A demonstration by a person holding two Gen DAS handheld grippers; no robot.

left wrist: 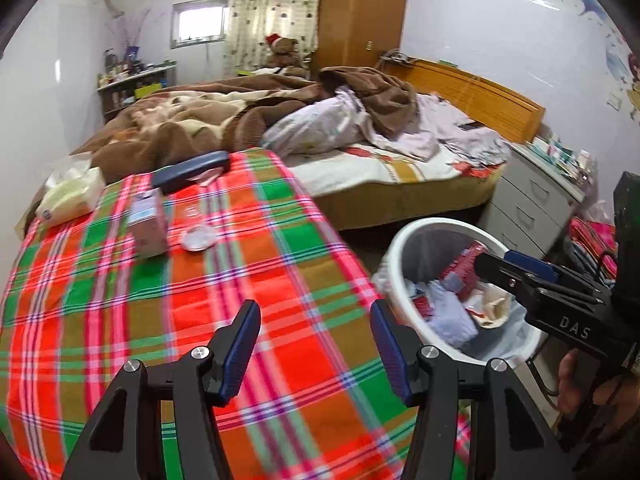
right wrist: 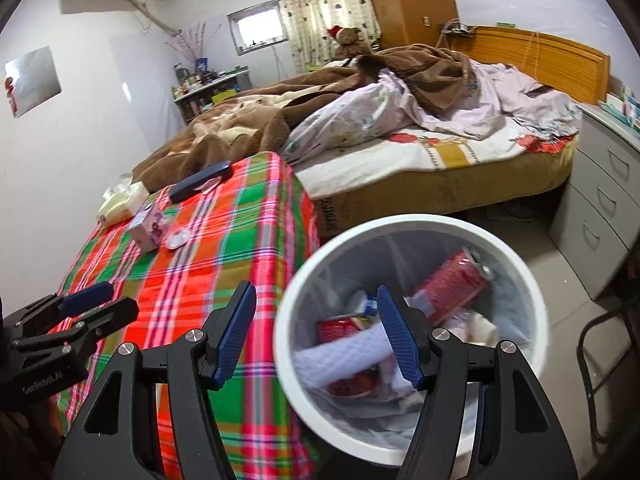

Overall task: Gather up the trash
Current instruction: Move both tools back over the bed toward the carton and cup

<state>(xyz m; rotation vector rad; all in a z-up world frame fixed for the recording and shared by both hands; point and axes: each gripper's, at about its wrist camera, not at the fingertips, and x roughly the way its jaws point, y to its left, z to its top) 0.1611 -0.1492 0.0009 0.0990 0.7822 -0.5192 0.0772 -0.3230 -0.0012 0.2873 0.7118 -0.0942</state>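
While both grippers hang empty, trash sits in round white plastic bin [right wrist: 400,224].
L gripper [left wrist: 316,344] spread over red-green plaid cloth [left wrist: 192,300]; R gripper [right wrist: 318,336] spread at bin rim.

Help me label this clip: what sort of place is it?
A lived-in home bedroom: an unmade bed with a wooden headboard, a wardrobe, and a drawer unit beside the bed.

**Counter, bin and bed**

On the counter [left wrist: 248,280] lie a tissue pack [left wrist: 70,196] at the far left, a small carton [left wrist: 148,222] beside it, a crumpled wrapper [left wrist: 198,238] just right of the carton, and a flat case [left wrist: 192,170] behind them. The trash bin [right wrist: 516,264] stands on the floor right of the counter, holding litter. The bed [left wrist: 380,168] lies behind both, with drawers [left wrist: 532,204] to its right.
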